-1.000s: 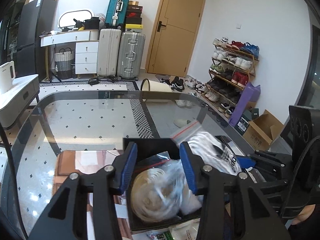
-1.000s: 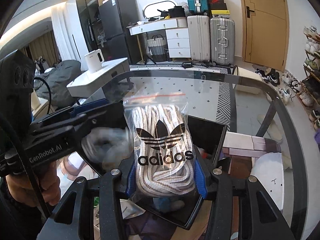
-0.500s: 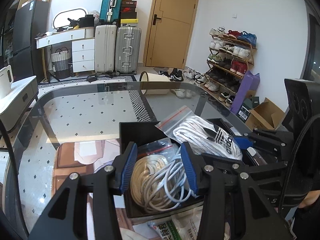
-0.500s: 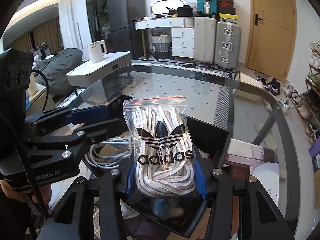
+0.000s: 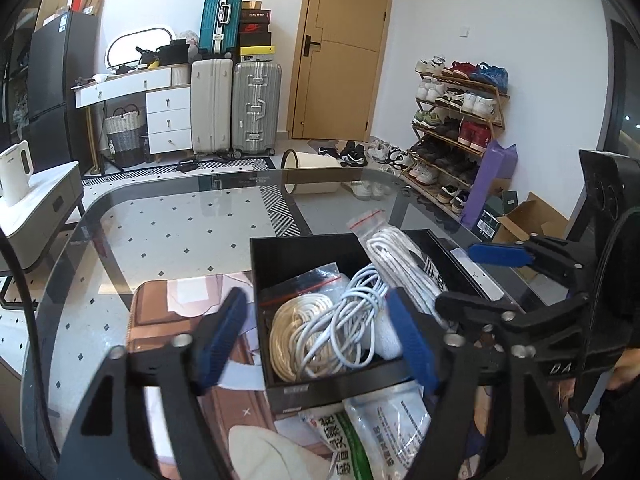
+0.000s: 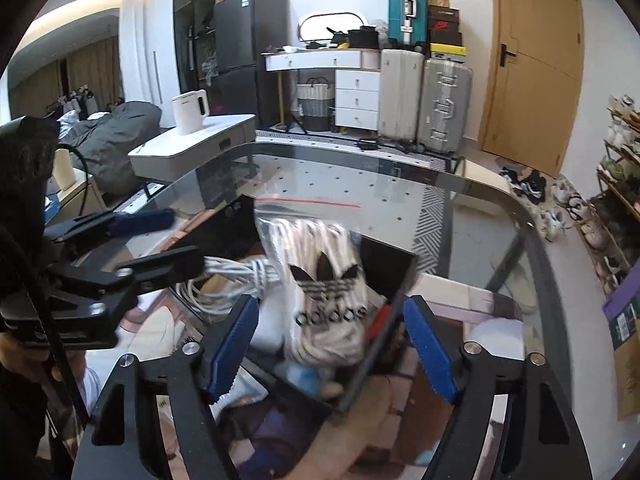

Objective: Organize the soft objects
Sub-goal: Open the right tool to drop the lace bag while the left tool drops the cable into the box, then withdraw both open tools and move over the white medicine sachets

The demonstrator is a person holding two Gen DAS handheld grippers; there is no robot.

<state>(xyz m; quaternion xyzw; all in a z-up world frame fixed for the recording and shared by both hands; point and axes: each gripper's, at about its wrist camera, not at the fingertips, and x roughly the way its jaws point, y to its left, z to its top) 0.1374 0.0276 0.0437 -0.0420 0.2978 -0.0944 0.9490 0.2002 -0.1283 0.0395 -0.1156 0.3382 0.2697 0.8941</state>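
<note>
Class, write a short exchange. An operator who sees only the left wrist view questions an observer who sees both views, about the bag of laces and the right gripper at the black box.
Operator: My left wrist view shows the bag almost edge-on. What is printed on it?
Observer: The right wrist view shows a black adidas logo on its front.
Operator: Is the right gripper clamping it?
Observer: No. The right gripper is open, both blue pads clear of the bag, which stands in the black box.
</note>
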